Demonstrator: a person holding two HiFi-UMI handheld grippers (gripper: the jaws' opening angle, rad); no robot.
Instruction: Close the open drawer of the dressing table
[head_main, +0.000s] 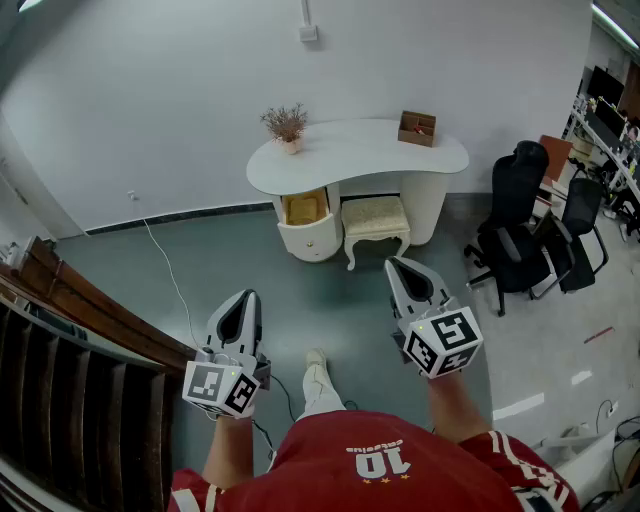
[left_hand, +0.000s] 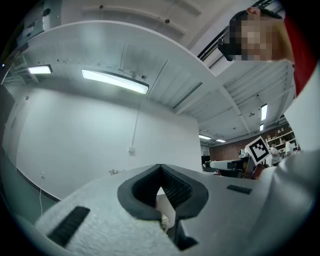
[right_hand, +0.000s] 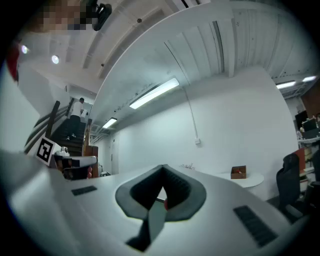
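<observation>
Grey floor (head_main: 330, 305) and a white wall (head_main: 150, 100) form the room. At upper centre, the white surface (head_main: 370, 145) shows its open drawer (head_main: 305, 208), lower left. The left claw (head_main: 245, 298) and right claw (head_main: 396, 266), lower frame, are closed, empty.

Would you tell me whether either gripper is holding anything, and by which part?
Nothing is held. The left gripper and the right gripper both have their jaws together with nothing between them, well short of the dressing table.
</observation>
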